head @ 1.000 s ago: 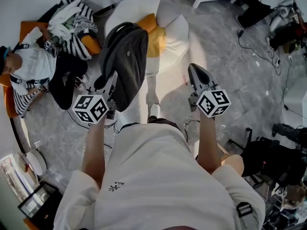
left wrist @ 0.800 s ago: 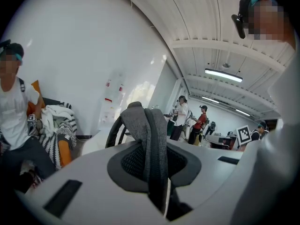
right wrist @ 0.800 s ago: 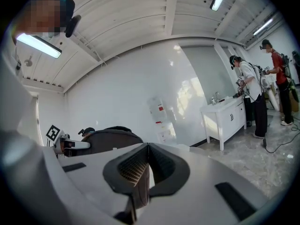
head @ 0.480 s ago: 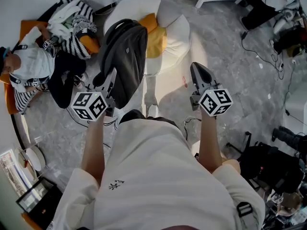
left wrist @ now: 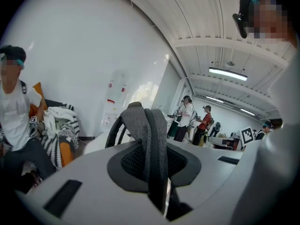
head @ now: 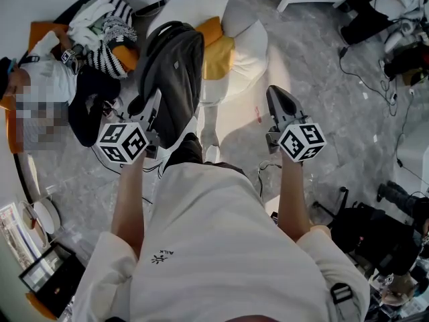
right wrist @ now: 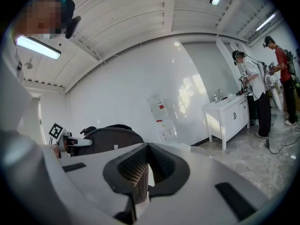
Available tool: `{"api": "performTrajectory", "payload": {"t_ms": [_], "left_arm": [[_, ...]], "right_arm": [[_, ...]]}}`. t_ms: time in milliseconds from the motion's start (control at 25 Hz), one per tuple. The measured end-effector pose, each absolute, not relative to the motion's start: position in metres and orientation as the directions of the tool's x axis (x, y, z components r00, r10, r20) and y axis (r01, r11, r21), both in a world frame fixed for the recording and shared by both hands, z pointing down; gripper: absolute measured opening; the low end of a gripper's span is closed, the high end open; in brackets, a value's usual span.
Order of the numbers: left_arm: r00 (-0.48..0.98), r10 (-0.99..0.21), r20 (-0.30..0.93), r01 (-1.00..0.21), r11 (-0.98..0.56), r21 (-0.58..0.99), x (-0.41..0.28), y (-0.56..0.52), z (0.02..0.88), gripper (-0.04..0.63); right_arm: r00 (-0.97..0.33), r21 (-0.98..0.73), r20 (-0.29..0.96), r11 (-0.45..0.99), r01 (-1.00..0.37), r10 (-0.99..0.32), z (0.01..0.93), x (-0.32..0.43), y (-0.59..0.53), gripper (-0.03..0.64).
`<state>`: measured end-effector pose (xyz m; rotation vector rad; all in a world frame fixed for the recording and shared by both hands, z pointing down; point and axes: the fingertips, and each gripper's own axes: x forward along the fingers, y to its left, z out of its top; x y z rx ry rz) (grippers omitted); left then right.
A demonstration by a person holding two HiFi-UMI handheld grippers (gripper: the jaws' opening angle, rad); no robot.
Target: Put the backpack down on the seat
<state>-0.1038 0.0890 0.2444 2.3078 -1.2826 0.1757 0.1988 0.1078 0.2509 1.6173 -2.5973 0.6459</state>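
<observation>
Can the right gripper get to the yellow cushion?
Probably yes: the right gripper holds nothing, and nothing stands between it and the cushion. The backpack hangs off to its left.

Left gripper (head: 155, 106) holds the dark backpack (head: 177, 72) near the white seat (head: 251, 42).

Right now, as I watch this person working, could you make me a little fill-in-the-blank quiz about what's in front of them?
1. The left gripper has its fingers shut on a grey ____ of the backpack.
2. The right gripper is shut and holds ____.
3. On the white seat beyond the backpack lies a ____ cushion.

Missing words: strap; nothing; yellow.
</observation>
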Motion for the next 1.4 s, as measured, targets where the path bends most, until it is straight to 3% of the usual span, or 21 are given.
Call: {"api": "performTrajectory", "payload": {"t_ms": [760,1400], "left_arm": [[0.626,-0.685,0.374,-0.777,-0.504,0.378,-0.101,0.001,0.276,0.072],[0.688,-0.615,0.384,-0.724,-0.551,0.415,-0.121,-0.118,0.300,0.073]], "right_arm": [[-0.412,-0.343,0.249,0.318,-0.884,-0.877,0.263,0.182,0.029,0.023],[-0.427,-0.332,0.300,0.326,-0.885,-0.853,0.268,0.117,-0.081,0.023]]}}
